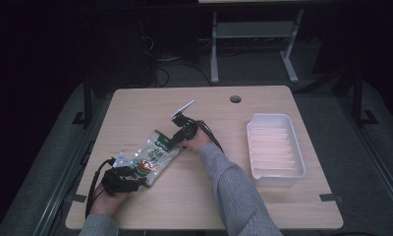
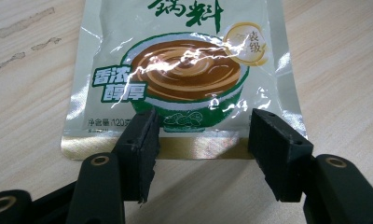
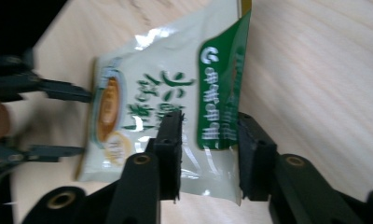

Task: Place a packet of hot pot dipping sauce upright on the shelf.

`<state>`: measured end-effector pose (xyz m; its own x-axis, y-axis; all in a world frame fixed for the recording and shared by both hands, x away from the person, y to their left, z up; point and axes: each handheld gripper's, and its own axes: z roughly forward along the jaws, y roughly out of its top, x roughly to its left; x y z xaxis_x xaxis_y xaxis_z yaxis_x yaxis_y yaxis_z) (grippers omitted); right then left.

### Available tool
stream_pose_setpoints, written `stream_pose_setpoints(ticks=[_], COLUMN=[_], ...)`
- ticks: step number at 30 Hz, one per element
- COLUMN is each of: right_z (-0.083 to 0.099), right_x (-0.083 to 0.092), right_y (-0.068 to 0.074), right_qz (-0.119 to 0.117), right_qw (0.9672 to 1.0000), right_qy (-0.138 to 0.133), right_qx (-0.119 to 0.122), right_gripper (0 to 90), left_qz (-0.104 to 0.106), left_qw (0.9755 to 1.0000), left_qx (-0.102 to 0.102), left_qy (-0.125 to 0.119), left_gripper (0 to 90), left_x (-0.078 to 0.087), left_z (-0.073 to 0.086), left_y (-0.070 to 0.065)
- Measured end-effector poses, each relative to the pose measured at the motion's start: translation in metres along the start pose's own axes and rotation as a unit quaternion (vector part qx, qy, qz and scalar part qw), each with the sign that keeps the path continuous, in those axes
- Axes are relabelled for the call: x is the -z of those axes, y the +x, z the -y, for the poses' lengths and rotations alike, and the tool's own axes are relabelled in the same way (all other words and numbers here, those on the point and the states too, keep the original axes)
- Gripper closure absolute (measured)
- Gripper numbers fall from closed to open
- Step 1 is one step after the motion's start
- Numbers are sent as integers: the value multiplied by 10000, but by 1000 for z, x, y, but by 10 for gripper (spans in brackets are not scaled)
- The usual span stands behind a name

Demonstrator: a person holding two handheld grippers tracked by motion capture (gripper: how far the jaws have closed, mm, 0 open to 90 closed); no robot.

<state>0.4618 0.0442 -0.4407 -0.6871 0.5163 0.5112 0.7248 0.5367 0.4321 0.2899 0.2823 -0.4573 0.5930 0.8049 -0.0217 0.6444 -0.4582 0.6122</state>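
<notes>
Pouch (image 1: 154,158) lies flat on the surface between both tongs. Left tongs (image 2: 201,140) released, straddling its bottom seal. Right tongs (image 3: 208,154) clamping on the green top edge, which lifts. I'd seat left pads deeper before pinching.

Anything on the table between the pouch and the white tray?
Nothing visible. The pouch lies at the left, a claw at each end; the tray sits at the right, with bare table between them.
</notes>
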Motion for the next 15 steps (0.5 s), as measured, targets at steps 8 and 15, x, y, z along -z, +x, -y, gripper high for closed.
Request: stream_pose_setpoints(ticks=[8, 15], right_z=[0, 1], right_x=[-2, -9], right_y=[3, 1], right_qz=[-12, 302], right_qw=[9999, 9992], right_qy=[122, 245], right_qx=[49, -44], right_gripper=[718, 846], left_qz=[-9, -2], left_qw=[10000, 10000], left_qx=[3, -3], left_qy=[-3, -5], left_gripper=[426, 426], left_x=[0, 0], left_z=[0, 0], left_y=[0, 1])
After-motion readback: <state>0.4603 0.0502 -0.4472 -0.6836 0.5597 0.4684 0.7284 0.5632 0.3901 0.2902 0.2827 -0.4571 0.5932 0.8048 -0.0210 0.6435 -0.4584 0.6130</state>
